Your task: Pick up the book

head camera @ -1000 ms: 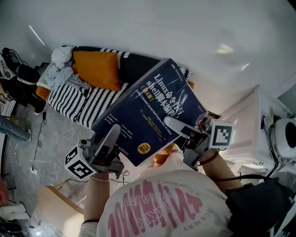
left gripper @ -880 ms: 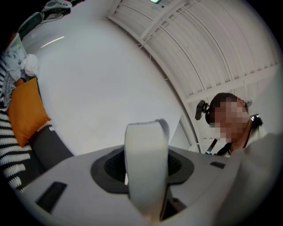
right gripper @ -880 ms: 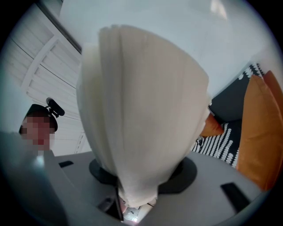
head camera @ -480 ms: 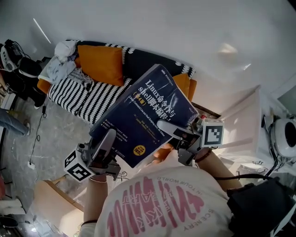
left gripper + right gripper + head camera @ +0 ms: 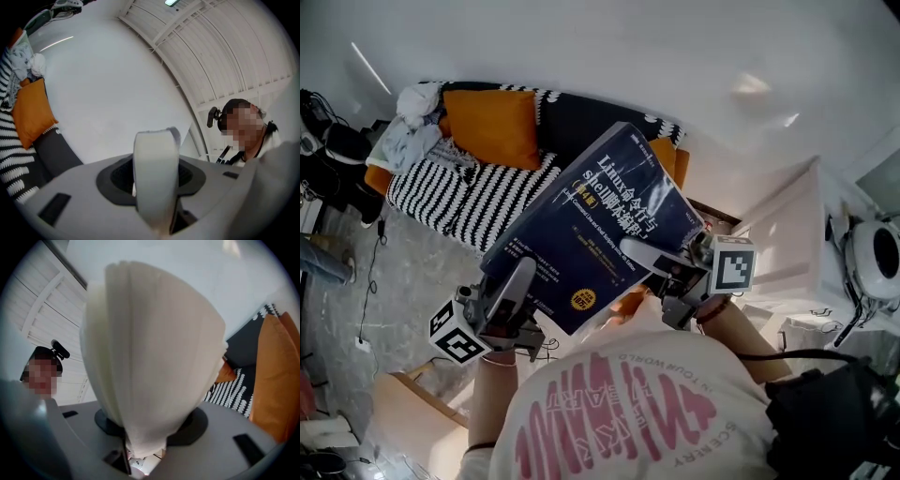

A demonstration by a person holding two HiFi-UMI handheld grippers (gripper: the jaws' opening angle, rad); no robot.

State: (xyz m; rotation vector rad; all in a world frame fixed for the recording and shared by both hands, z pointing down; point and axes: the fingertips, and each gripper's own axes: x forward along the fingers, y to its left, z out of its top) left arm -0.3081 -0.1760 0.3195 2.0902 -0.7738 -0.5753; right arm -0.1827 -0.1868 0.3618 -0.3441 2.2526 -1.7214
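Below me lies a sofa (image 5: 459,192) with a black-and-white striped throw and an orange cushion (image 5: 492,127), backed by a plain white wall. The book (image 5: 591,230) is clear of all that. It is up in the air in front of me, tilted, with its dark blue cover facing the head camera.

Both tools are clamped on its lower edge. The left tool (image 5: 521,281) pinches the lower left corner, and in the left gripper view the pale page edge (image 5: 155,178) rises straight out from between its jaws. The right tool (image 5: 642,255) pinches the lower right part. In the right gripper view the pages (image 5: 150,357) spread out above the jaws like a fan.

I judge this a thick paperback: fairly heavy, with a glossy cover that could slide under the pads. The fanned pages suggest it is floppy, not stiff, so a one-sided pinch would probably let it sag or fall open. I think the surest grip takes cover and full page block together, close to the spine, with the two tools set well apart to stop it twisting.
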